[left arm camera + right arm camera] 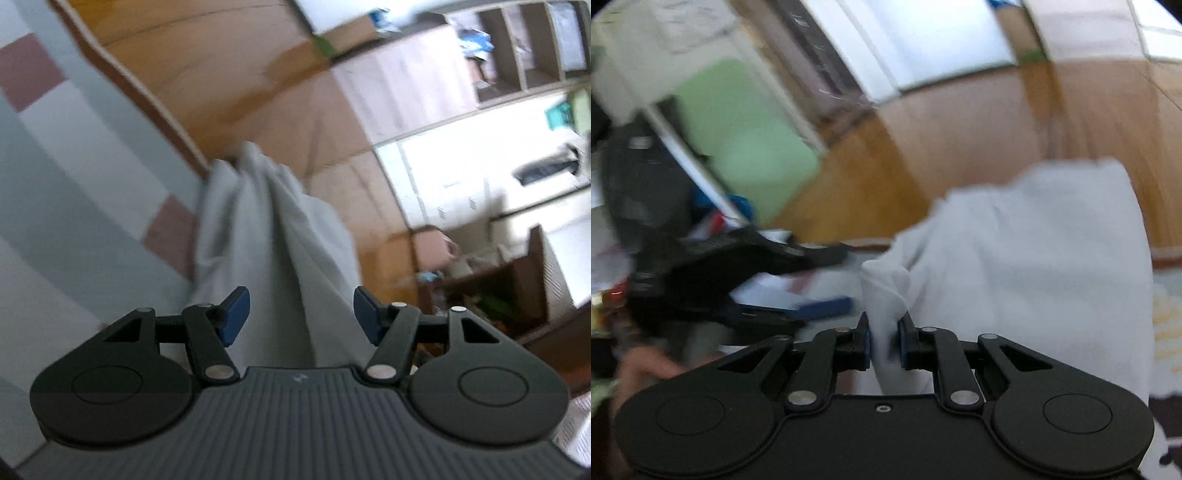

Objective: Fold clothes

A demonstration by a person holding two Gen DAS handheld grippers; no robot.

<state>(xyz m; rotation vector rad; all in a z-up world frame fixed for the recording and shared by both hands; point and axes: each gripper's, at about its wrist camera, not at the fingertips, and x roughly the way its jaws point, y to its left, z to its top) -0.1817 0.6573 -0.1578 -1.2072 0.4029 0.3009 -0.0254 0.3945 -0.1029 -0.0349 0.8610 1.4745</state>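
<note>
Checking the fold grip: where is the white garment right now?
The garment is pinched in the right claw, draping to its right above the wood floor; in the left view it hangs between the open left claw.

Both of my wrist views are lit by soft daylight. In the left view a pale window area [461, 173] at the right glares to near white. In the right view a bright pane [923, 33] at the top is blown out too. Motion blur smears almost everything beyond my claws; the wooden floor [979, 122] streaks. Only the black claw bodies at the bottom look sharp. Straight lines bow towards the edges, and the corners darken.
</note>
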